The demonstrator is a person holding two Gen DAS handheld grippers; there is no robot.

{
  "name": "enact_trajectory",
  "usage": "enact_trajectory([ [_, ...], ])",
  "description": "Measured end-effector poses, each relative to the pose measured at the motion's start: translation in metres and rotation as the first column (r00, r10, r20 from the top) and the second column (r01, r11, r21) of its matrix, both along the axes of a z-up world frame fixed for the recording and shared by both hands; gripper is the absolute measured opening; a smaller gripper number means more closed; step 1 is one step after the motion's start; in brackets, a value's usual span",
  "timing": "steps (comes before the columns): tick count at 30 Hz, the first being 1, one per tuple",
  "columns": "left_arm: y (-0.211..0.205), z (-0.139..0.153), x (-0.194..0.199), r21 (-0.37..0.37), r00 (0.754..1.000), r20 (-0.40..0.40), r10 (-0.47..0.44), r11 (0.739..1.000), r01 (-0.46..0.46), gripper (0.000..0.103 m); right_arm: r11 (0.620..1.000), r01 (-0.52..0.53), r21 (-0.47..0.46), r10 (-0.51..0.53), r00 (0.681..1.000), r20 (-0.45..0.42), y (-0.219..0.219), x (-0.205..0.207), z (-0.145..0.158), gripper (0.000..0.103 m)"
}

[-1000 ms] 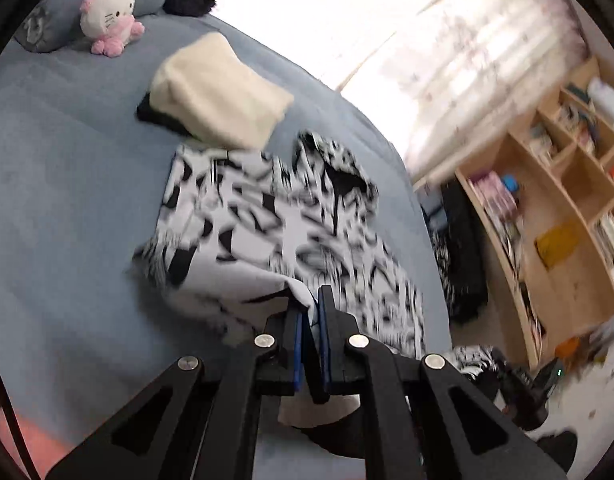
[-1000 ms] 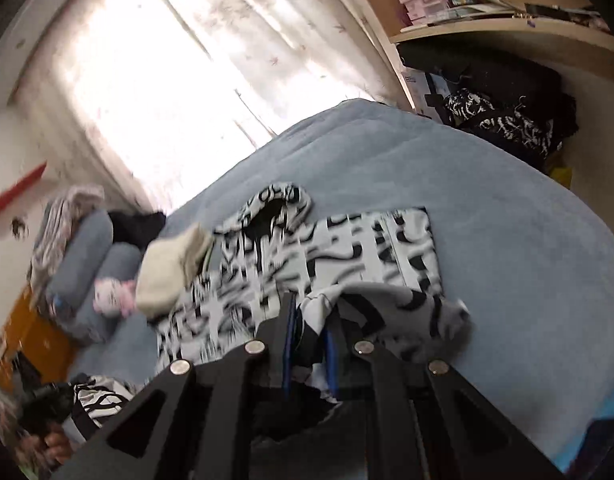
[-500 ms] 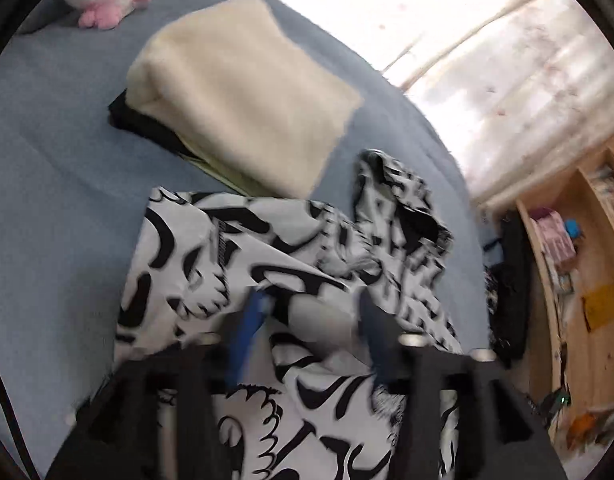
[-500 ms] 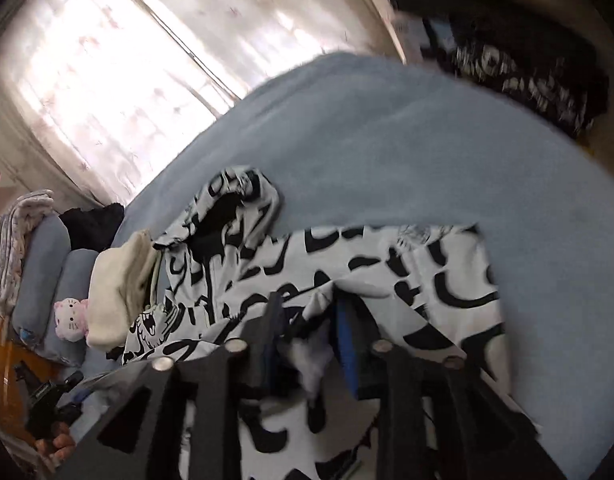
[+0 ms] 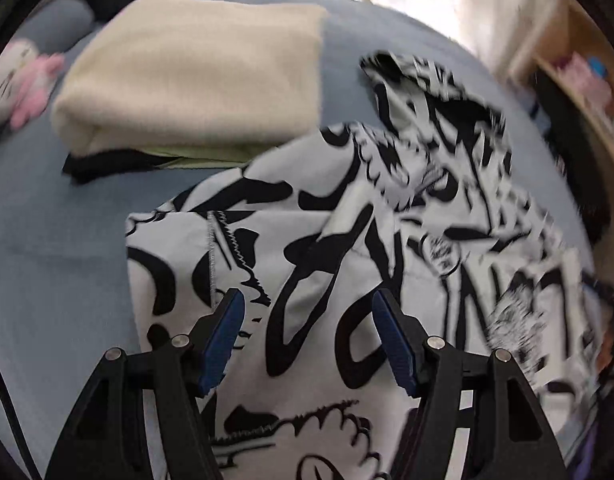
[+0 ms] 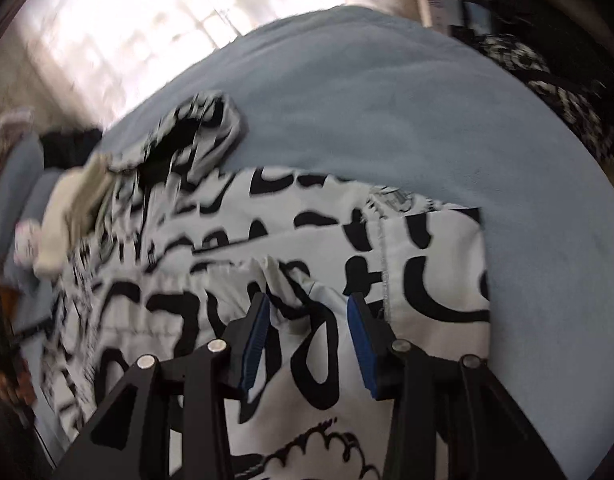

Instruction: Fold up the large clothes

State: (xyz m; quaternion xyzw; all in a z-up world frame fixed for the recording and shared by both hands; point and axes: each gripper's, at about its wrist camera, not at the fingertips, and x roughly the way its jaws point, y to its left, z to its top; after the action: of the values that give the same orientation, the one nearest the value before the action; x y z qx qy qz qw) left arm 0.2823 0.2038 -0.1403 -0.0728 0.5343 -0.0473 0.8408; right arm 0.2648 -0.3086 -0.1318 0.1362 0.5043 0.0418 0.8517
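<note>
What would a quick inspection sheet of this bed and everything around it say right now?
Surface: blue bed cover, bare at the right.
Job's things: black-and-white patterned hoodie lies spread out, hood toward the window.
Clutter: folded cream garment over dark clothes; pink-and-white plush toy.
Grippers: left gripper jaws open over the hoodie, just opened; right gripper jaws open, just opening, a fabric ridge between them.
Cables: nothing seen.
Surroundings: bright curtained window; wooden shelf.
</note>
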Motion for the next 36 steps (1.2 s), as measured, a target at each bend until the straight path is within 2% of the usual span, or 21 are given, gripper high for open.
enact_trajectory([
  [4,-0.007,-0.014,0.012,0.076,0.999,-0.027,-0.037,0.996,0.039,0.065,0.995,-0.053,-0.085,0.05,0.998,-0.037,0.009,0.013,-0.015,0.041],
  [8,-0.006,-0.02,0.024,0.071,0.998,-0.043,-0.037,0.997,0.04,0.066,0.996,-0.06,-0.065,0.056,0.996,-0.065,0.006,0.025,-0.028,0.046],
  [12,-0.008,-0.024,0.03,0.067,0.999,-0.047,-0.025,0.997,0.028,0.065,0.995,-0.067,-0.08,0.063,0.997,-0.052,0.011,0.025,-0.033,0.044],
  [13,-0.009,-0.024,0.029,0.067,0.999,-0.044,-0.025,0.997,0.028,0.057,0.993,-0.075,-0.086,0.071,0.997,-0.044,0.013,0.023,-0.032,0.033],
  [14,-0.012,-0.022,0.028,0.053,0.998,-0.042,-0.041,0.998,0.043,0.034,0.993,-0.089,-0.082,0.085,0.995,-0.045,0.017,0.022,-0.031,0.016],
  [15,-0.019,-0.023,0.029,0.049,0.998,-0.041,-0.053,0.997,0.055,0.023,0.991,-0.091,-0.095,0.087,0.995,-0.042,0.021,0.019,-0.03,0.013],
  [16,-0.028,-0.02,0.027,0.11,0.998,-0.031,-0.055,0.992,0.058,0.014,0.987,-0.093,-0.134,0.09,0.996,-0.028,0.028,0.014,-0.026,0.006],
  [17,-0.038,-0.02,0.026,0.156,0.998,-0.019,-0.061,0.986,0.064,0.008,0.981,-0.099,-0.167,0.097,0.995,-0.017,0.034,0.01,-0.023,0.004],
  [19,-0.056,-0.012,0.016,0.267,0.996,0.027,-0.082,0.961,0.072,0.005,0.972,-0.087,-0.216,0.09,0.996,0.006,0.04,0.001,-0.017,0.003],
  [21,-0.061,-0.002,0.008,0.297,0.995,0.072,-0.073,0.953,0.049,0.003,0.97,-0.043,-0.241,0.057,0.997,0.052,0.041,-0.011,-0.006,0.003],
  [24,-0.052,0.026,-0.005,0.262,0.986,0.167,-0.012,0.965,-0.032,0.002,0.975,0.065,-0.21,-0.035,0.989,0.146,0.028,-0.026,0.02,0.003],
  [26,-0.046,0.044,-0.009,0.232,0.976,0.216,0.024,0.97,-0.075,0.002,0.977,0.132,-0.166,-0.092,0.969,0.227,0.018,-0.033,0.045,0.003],
  [30,-0.047,0.067,0.0,0.248,0.951,0.301,0.067,0.958,-0.146,0.002,0.962,0.188,-0.2,-0.113,0.935,0.335,0.024,-0.023,0.076,0.002],
  [34,-0.041,0.062,0.021,0.238,0.946,0.299,0.123,0.951,-0.199,0.002,0.953,0.231,-0.194,-0.153,0.924,0.35,0.027,0.009,0.076,0.002],
  [36,-0.041,0.049,0.032,0.25,0.947,0.285,0.145,0.943,-0.22,0.002,0.933,0.266,-0.242,-0.173,0.922,0.347,0.03,0.026,0.066,0.001],
])
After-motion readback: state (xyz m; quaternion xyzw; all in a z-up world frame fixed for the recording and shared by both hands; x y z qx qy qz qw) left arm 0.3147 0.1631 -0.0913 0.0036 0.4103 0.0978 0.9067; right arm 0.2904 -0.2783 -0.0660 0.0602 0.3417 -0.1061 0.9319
